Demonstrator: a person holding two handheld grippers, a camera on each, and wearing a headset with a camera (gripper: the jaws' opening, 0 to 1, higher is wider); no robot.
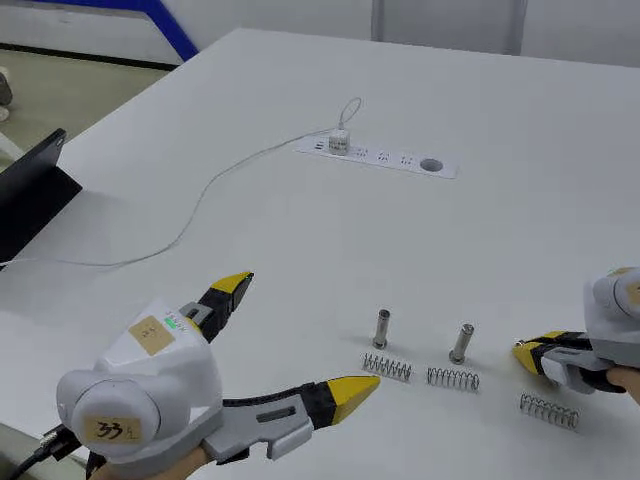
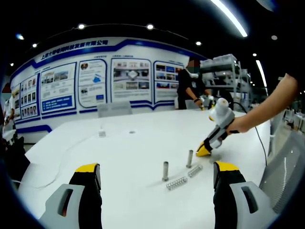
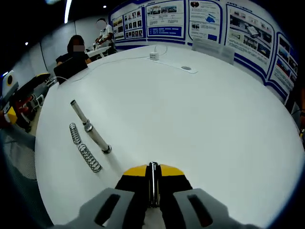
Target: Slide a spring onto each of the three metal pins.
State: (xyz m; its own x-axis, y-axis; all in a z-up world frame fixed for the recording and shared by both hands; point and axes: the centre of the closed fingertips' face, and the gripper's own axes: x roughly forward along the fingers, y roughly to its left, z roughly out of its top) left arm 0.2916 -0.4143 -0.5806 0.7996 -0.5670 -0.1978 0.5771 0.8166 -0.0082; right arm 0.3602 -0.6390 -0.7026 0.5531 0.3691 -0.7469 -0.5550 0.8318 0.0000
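On the table (image 1: pixel 300 240) stand two pins (image 1: pixel 381 327) (image 1: pixel 462 342) beside three springs (image 1: pixel 387 367) (image 1: pixel 452 378) (image 1: pixel 548 411); the right gripper (image 1: pixel 527 354) clamps a third pin (image 3: pixel 152 185), the left gripper (image 1: pixel 301 333) has its jaws apart.

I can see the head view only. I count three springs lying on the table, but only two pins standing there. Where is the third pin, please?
Observer: The right gripper view shows it. The right claw is shut on the third pin, which lies lengthwise between the jaws and points forward.
Operator: Thank you. Is any other person near this table? My view has nobody.
Observer: Yes. In the right gripper view a person sits just beyond the far edge of the table, on the side where the cable runs off.
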